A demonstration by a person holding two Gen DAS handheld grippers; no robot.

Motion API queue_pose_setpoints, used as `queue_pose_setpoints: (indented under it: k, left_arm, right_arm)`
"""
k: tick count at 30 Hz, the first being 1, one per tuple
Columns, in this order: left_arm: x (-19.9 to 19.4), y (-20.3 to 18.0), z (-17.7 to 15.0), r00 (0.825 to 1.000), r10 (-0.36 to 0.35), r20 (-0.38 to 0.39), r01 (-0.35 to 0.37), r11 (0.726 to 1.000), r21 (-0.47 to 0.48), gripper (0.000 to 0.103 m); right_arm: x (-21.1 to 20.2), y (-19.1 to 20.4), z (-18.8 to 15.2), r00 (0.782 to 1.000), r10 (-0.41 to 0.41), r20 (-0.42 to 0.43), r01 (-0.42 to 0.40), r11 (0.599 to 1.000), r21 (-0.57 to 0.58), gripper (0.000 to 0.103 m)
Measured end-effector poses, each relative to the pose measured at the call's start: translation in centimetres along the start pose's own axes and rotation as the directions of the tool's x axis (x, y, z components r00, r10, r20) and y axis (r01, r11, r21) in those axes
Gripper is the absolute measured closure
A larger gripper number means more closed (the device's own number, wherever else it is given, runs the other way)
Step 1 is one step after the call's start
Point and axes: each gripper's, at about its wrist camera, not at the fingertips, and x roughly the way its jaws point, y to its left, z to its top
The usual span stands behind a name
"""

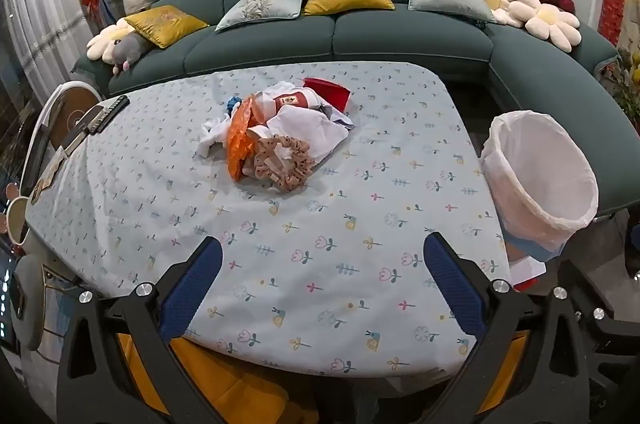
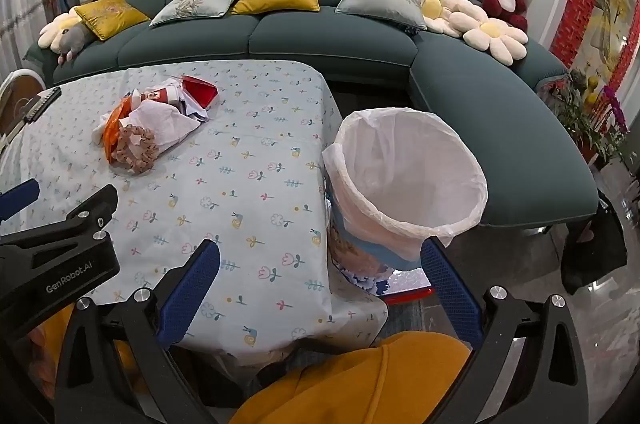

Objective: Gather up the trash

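Floral-clothed table (image 1: 320, 264) filling frame centre, trash pile (image 1: 276, 131) lying mid-table; lined bin (image 2: 404, 179) standing right; teal sofa (image 1: 340, 35) curving behind. Left gripper (image 1: 322, 280), right gripper (image 2: 320, 288) hovering, jaws wide, holding nothing.

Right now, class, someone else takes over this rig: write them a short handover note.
Left gripper: open, holding nothing, over the near part of the table.
Right gripper: open, holding nothing, at the table's right edge near the bin.
Trash pile: heaped on the far middle of the table, with cup, orange wrapper and tissues.
Done: nothing; no trash shows in the bin liner.
Left: move every piece into the bin.
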Motion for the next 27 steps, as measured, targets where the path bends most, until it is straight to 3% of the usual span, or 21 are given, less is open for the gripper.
queue_pose_setpoints:
  k: [27]
  left_arm:
    - [-0.33,-0.11,-0.21,1.0,-0.003,-0.001,0.003,1.0,0.01,0.007]
  right_arm:
    - [-0.02,-0.01,-0.15,1.0,0.005,-0.004,-0.005,1.0,0.004,0.007]
